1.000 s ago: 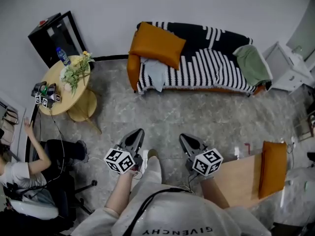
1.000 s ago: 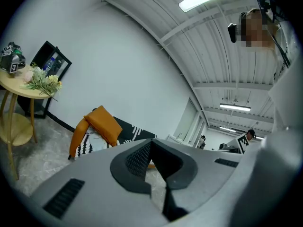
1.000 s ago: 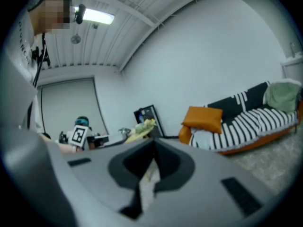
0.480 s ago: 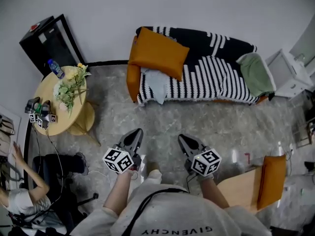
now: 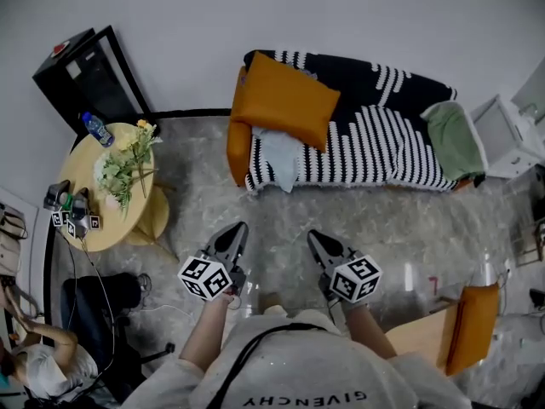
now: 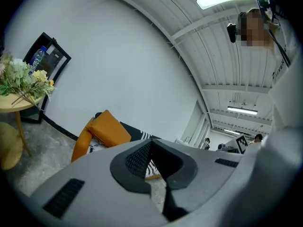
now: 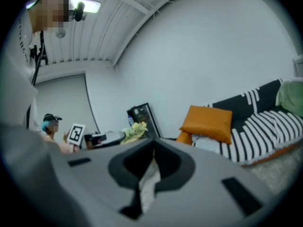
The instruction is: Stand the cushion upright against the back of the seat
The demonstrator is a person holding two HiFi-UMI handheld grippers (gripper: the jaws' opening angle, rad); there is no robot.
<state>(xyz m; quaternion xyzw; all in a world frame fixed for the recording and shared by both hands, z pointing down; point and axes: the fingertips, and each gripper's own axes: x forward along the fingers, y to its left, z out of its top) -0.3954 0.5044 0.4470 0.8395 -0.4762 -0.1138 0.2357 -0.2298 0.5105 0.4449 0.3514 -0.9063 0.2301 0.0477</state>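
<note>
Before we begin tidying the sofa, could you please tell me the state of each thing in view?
orange cushion: lying aslant at the sofa's left end
green cushion: slumped at its right end
left gripper: shut, empty
right gripper: shut, empty
water bottle: upright on round table

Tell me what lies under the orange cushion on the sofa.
The orange cushion rests on a pale cloth and the black-and-white striped throw, beside the sofa's orange arm. How far the cloth runs beneath it is covered.
</note>
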